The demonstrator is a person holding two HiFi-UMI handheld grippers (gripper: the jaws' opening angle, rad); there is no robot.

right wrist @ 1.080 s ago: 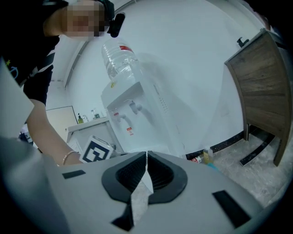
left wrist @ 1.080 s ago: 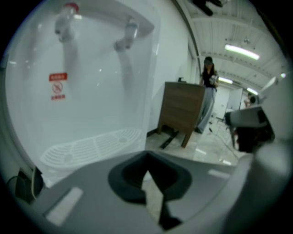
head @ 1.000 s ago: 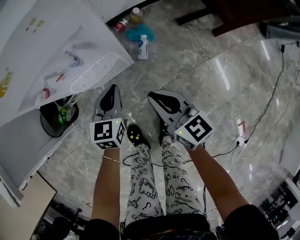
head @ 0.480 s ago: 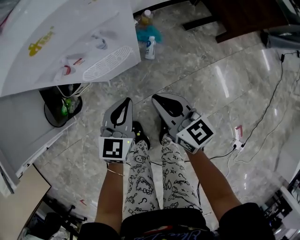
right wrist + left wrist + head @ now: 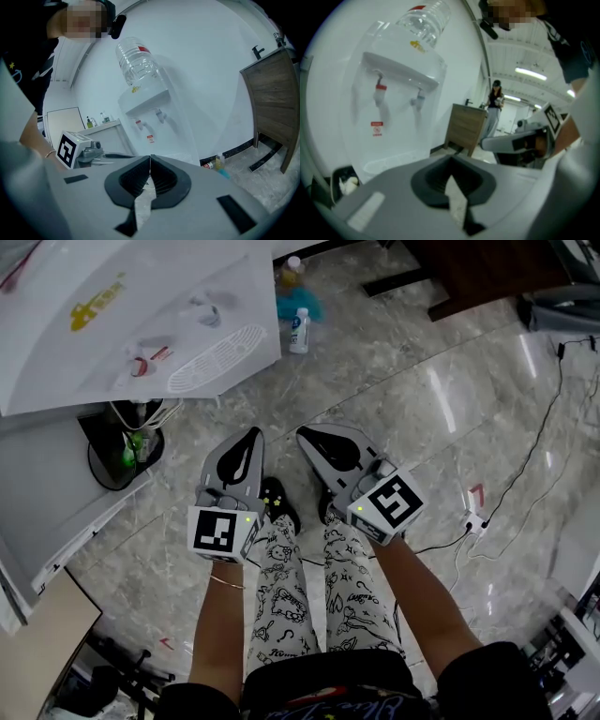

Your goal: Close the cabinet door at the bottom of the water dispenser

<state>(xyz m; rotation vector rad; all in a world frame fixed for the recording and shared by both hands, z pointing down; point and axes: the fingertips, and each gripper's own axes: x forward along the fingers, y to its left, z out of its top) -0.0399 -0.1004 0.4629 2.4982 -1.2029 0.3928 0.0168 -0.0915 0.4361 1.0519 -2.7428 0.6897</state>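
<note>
The white water dispenser (image 5: 141, 315) stands at the upper left of the head view, with its drip grille (image 5: 216, 357) facing me. Below it a pale grey panel (image 5: 56, 502), seemingly the open cabinet door, juts out to the left. My left gripper (image 5: 251, 437) and right gripper (image 5: 307, 437) hang side by side over the floor, both shut and holding nothing, well short of the dispenser. In the left gripper view the left gripper (image 5: 451, 161) points at the dispenser (image 5: 393, 93). In the right gripper view the right gripper (image 5: 150, 159) points toward the dispenser (image 5: 150, 117) too.
A black bin (image 5: 117, 451) with cables sits beside the dispenser's base. Bottles (image 5: 298, 331) and a teal cloth (image 5: 298, 306) lie on the marble floor behind it. Dark furniture (image 5: 487, 273) is at the back right, a power strip (image 5: 472, 521) and cable lie to the right.
The head view has shifted so more of the dispenser shows. My left gripper has drawn back toward the person's legs. Both grippers stay shut.
</note>
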